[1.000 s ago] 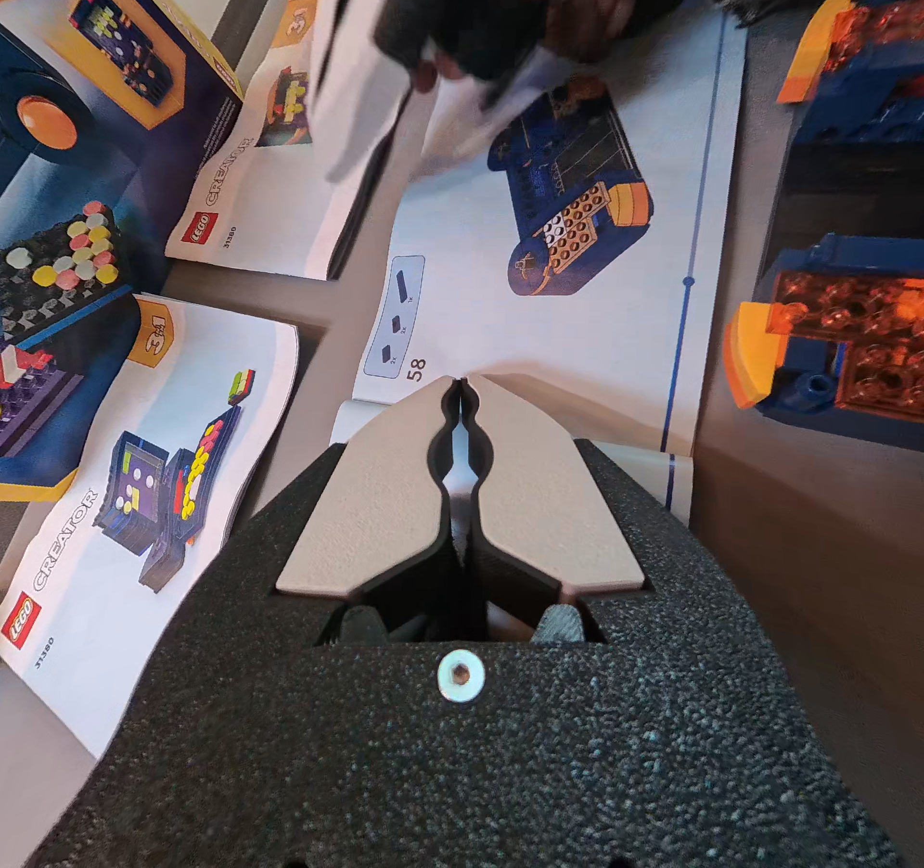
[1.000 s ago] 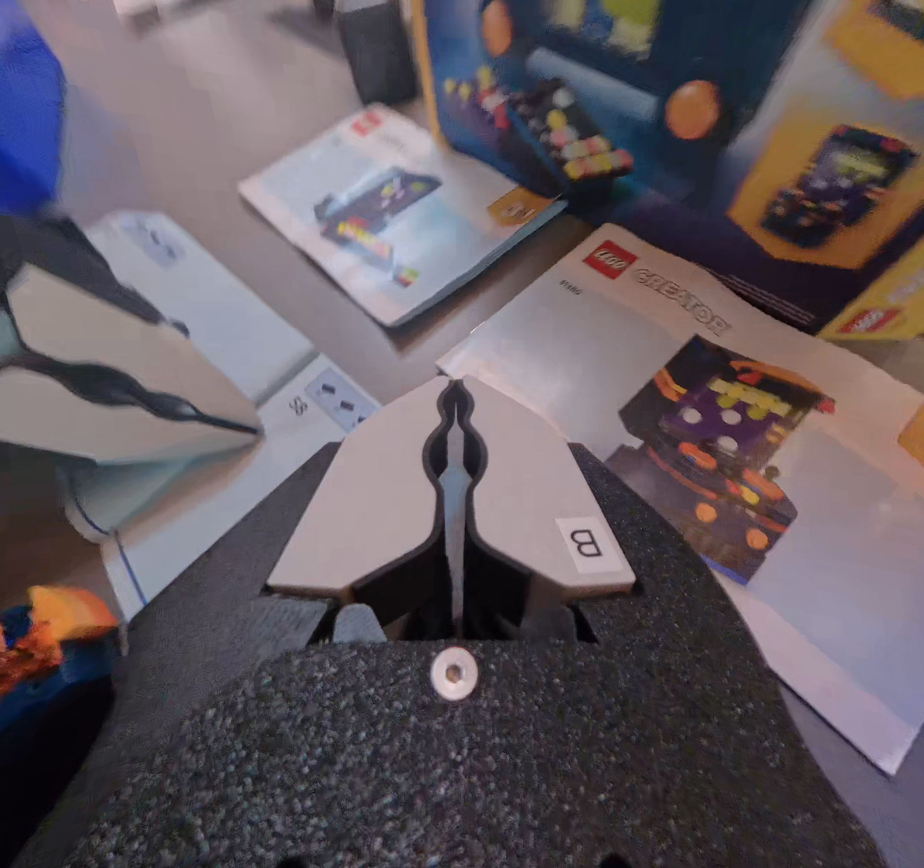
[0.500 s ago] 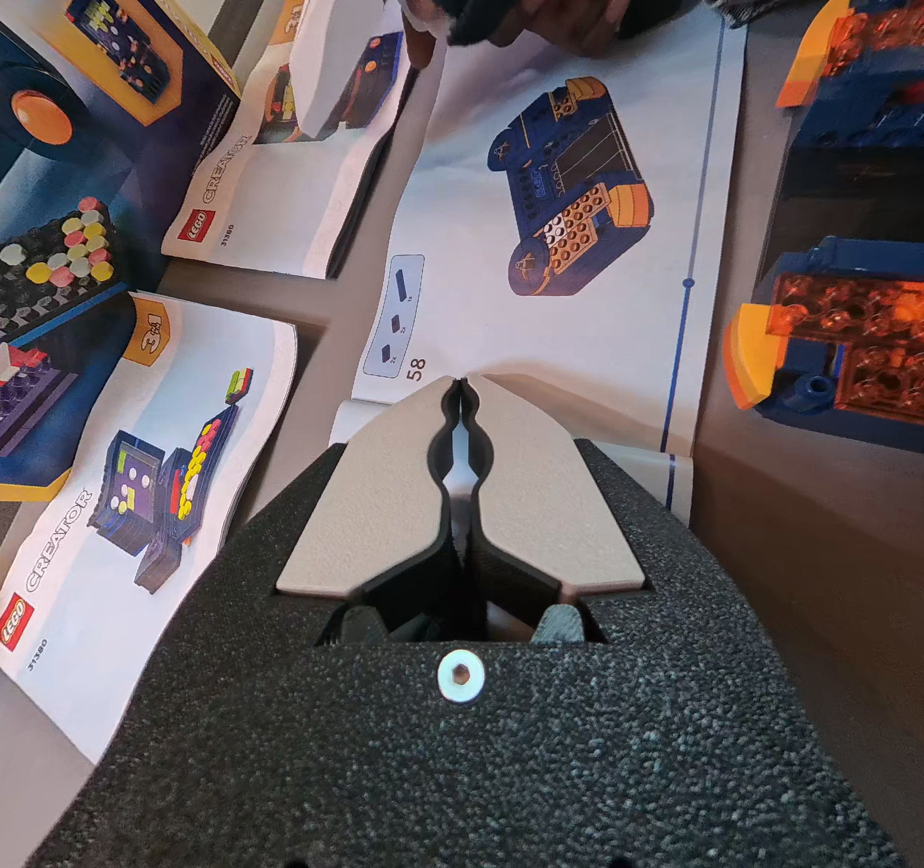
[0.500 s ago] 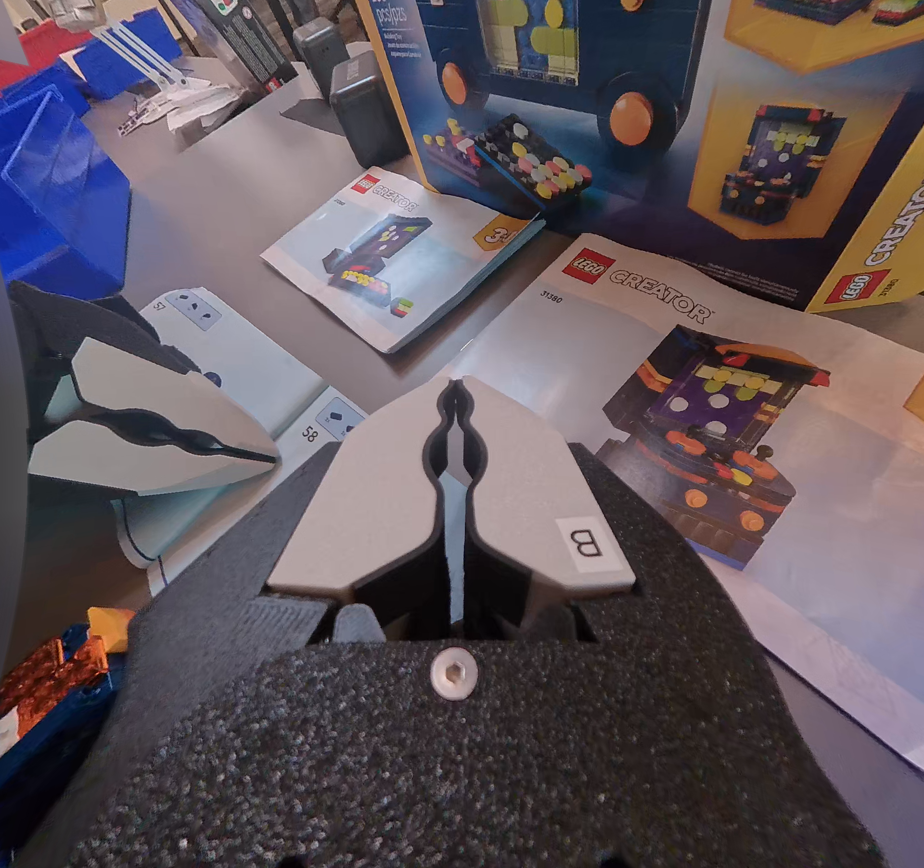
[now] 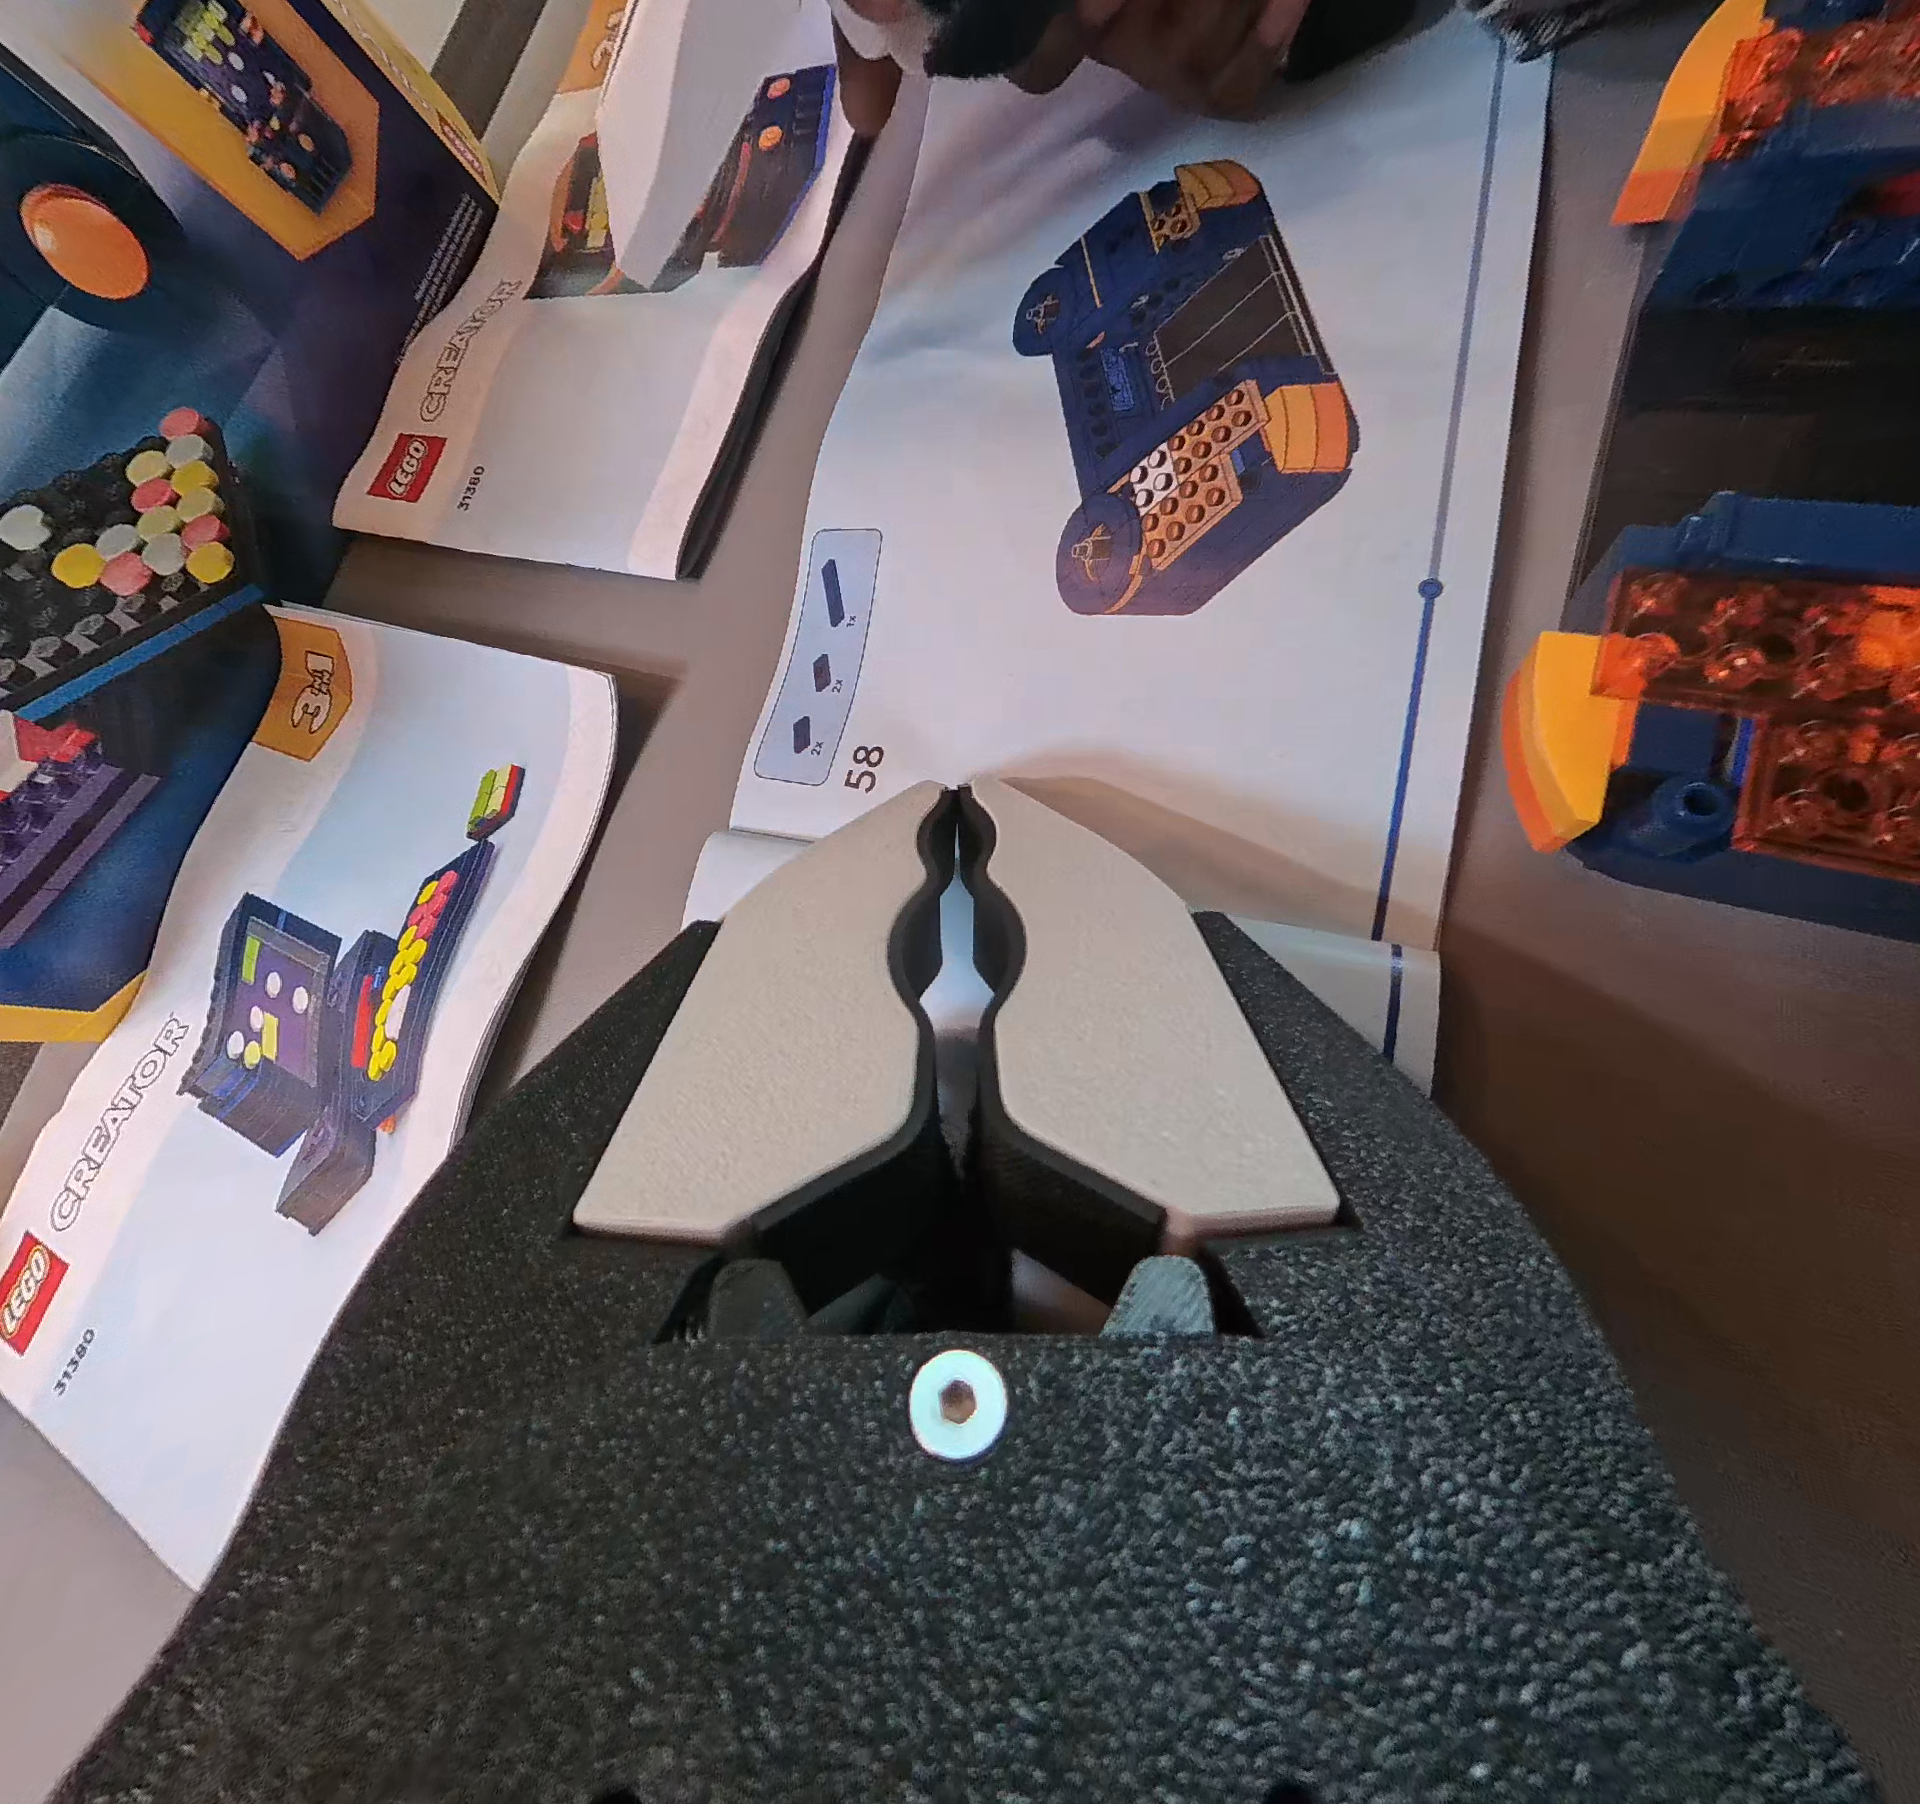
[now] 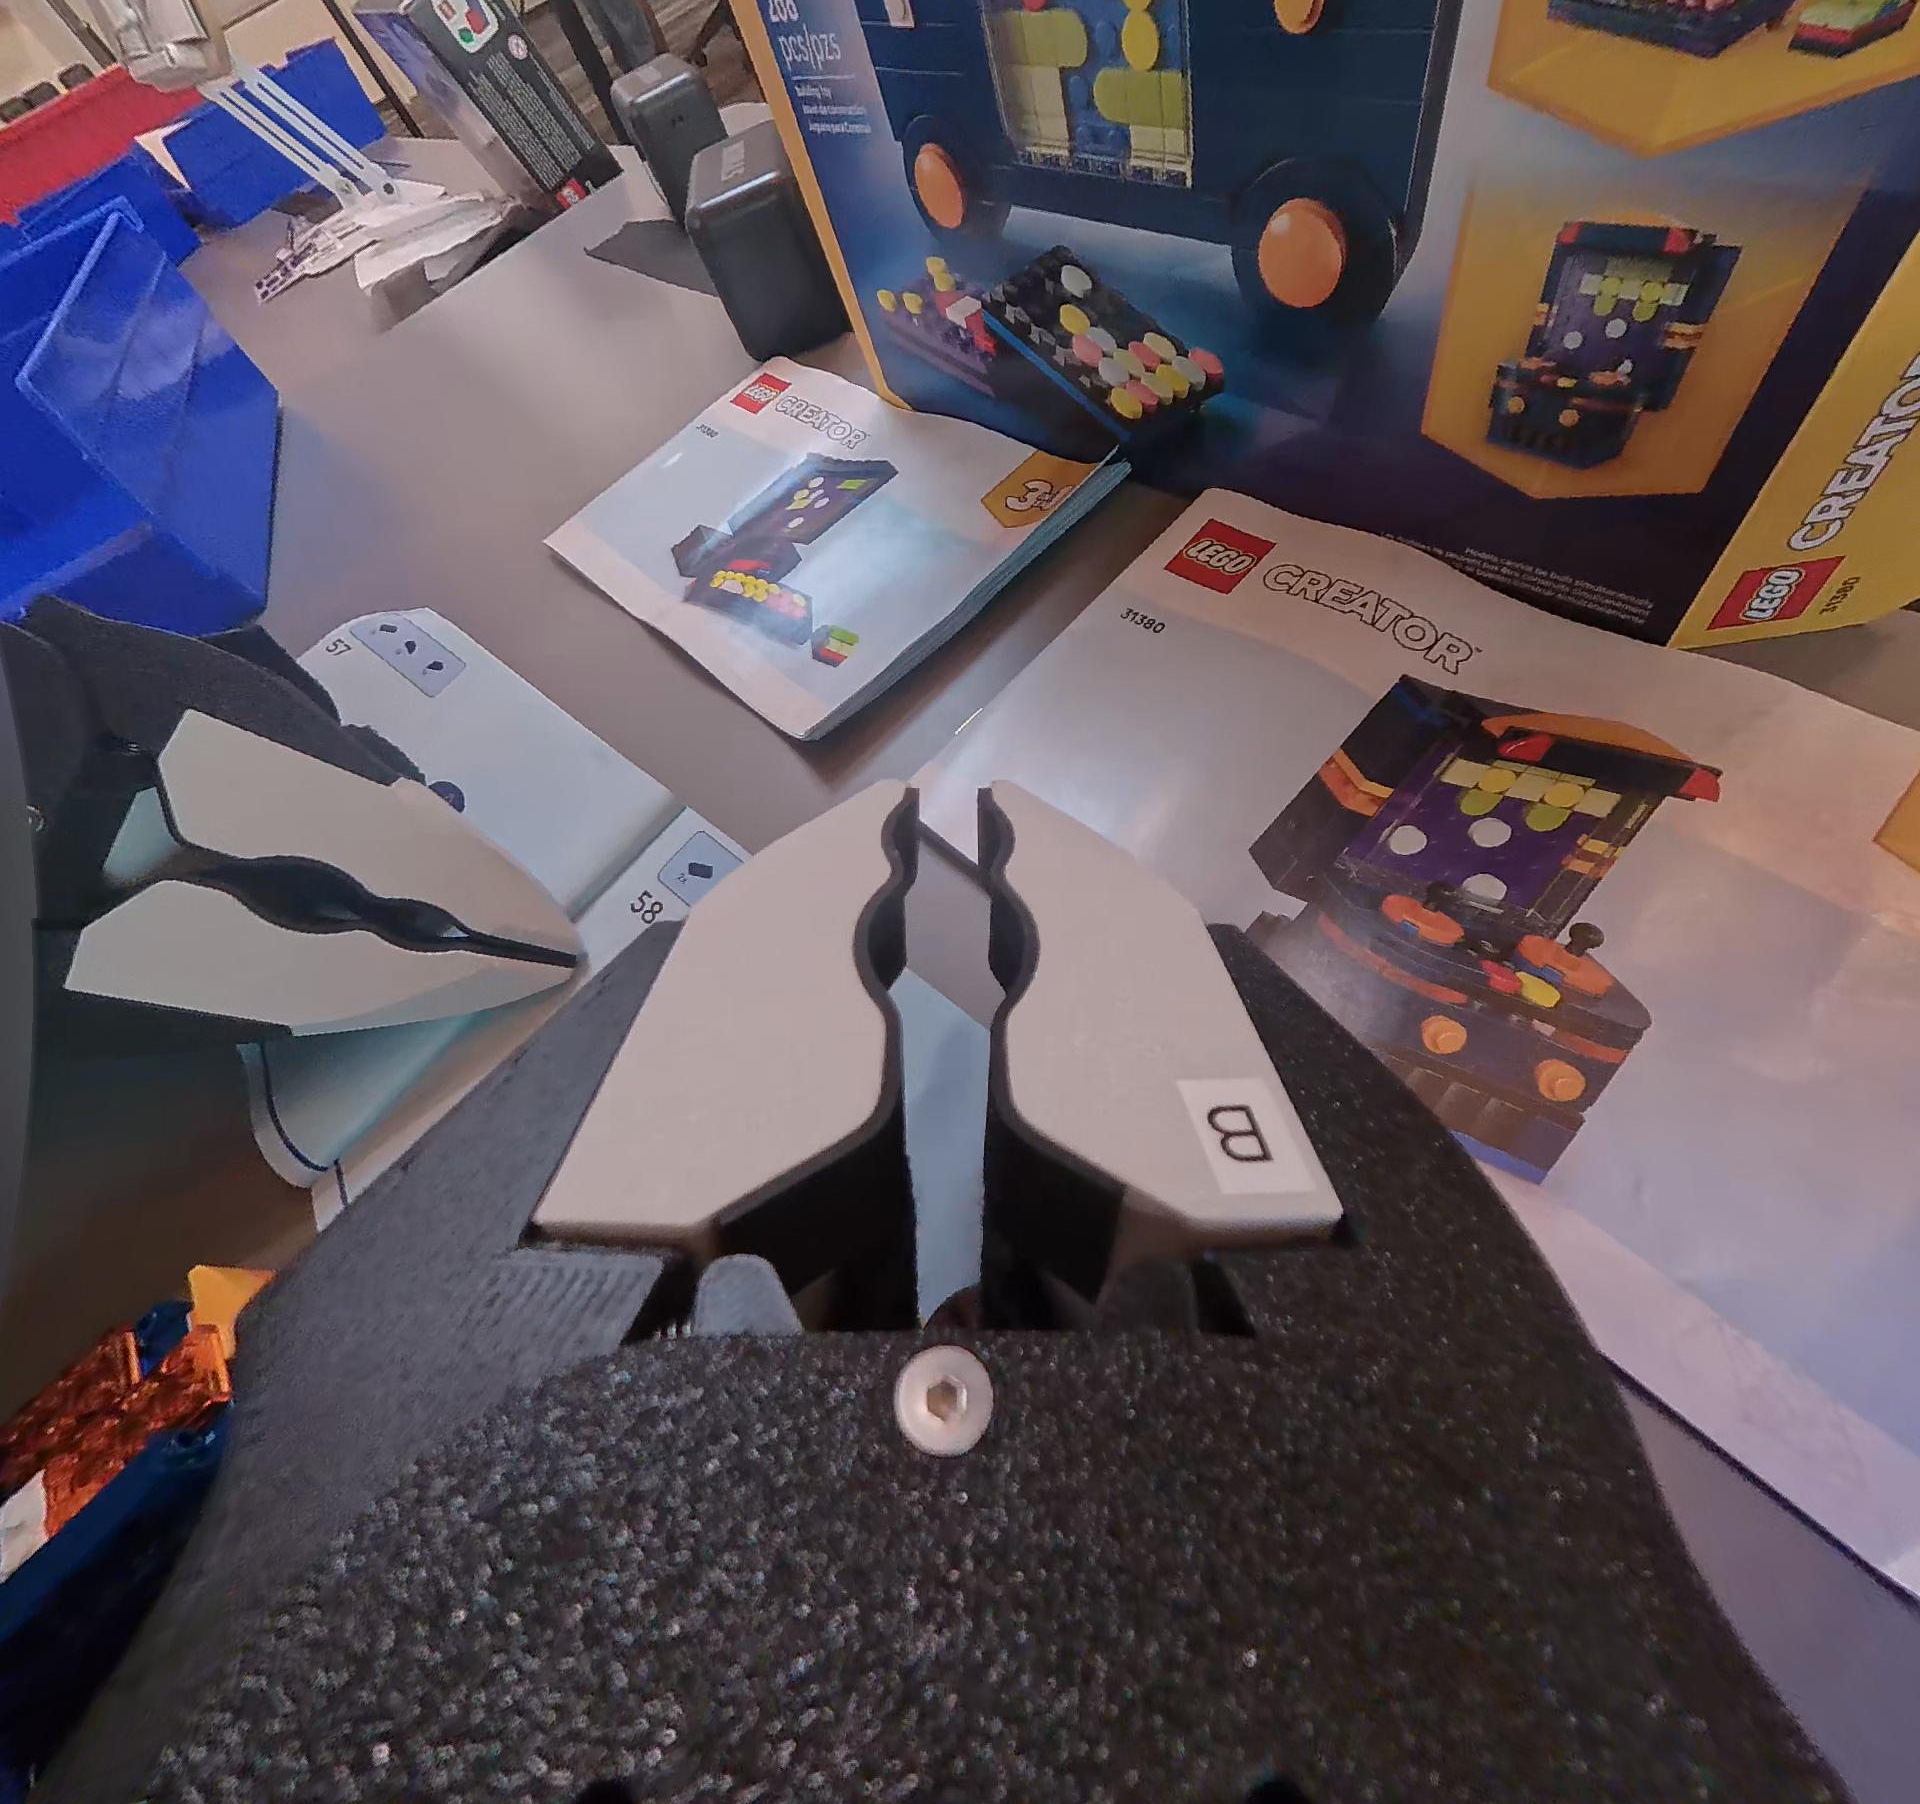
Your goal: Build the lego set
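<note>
Right wrist view: right gripper (image 6: 948,804) jaws slightly apart, empty.

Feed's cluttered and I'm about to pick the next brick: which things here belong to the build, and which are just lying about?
Belongs to the build:
- open instruction booklet
- partly built blue and orange model
- left gripper, shut and empty
- right gripper, slightly open and empty

Lying about:
- set box
- two closed booklets
- black boxes
- blue bins
</note>
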`<act>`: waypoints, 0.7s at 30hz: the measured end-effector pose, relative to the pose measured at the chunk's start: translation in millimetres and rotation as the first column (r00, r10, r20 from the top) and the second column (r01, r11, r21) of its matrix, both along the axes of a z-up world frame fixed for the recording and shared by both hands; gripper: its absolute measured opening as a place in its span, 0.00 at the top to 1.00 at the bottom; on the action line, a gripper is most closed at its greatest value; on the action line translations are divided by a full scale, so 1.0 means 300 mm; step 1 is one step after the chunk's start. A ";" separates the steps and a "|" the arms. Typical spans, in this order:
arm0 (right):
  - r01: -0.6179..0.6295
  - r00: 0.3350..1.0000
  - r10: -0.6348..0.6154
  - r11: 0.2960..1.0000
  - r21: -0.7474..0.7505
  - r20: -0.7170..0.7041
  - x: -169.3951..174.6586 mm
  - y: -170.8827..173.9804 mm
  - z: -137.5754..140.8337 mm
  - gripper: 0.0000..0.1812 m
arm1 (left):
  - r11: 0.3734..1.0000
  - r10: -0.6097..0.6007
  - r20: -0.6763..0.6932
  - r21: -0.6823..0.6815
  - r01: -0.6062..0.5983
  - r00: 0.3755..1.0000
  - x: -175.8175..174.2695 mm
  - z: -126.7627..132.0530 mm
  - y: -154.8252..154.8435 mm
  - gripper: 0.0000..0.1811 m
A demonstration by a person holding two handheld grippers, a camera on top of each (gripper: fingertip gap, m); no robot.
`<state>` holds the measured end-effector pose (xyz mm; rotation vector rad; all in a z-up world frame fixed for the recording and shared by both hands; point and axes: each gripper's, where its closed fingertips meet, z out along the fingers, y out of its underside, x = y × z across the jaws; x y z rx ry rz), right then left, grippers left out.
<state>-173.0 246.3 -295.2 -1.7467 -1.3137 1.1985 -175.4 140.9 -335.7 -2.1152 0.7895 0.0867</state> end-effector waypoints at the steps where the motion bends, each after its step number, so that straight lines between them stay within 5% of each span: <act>1: 0.002 1.000 -0.002 1.000 -0.002 0.000 0.000 0.001 0.000 0.95 | 1.000 0.000 0.001 -0.001 0.000 1.000 0.000 0.000 0.000 1.00; 16: -0.015 1.000 0.014 1.000 0.004 0.011 -0.003 -0.008 -0.004 1.00 | 1.000 0.000 0.004 -0.002 0.000 1.000 0.000 0.000 0.000 1.00; 21: -0.182 0.983 0.181 0.982 0.059 0.028 -0.010 -0.094 -0.007 1.00 | 1.000 0.000 0.003 -0.002 0.000 1.000 0.000 0.000 -0.001 1.00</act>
